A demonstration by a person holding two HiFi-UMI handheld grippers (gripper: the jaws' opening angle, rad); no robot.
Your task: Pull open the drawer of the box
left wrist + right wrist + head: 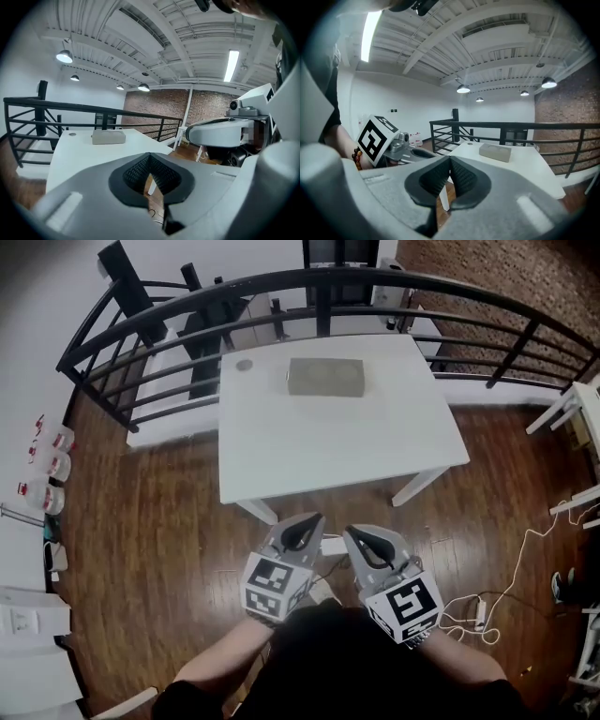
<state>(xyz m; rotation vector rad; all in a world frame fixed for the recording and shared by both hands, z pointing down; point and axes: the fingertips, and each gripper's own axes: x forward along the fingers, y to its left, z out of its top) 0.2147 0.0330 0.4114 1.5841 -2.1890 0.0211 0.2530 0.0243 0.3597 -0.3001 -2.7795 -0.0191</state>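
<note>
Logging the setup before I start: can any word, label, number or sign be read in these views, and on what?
No words or numbers can be read in any view.
Marker cube on the left gripper, and the one on the right gripper: black-and-white square patterns only, no letters.
Bottles on the floor at the left: red marks, too small to read.
Box on the table: no print visible.

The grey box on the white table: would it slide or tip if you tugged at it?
The grey box is low and wide, so it probably won't tip. Nothing visible holds it to the smooth white table, so it may well slide.
</note>
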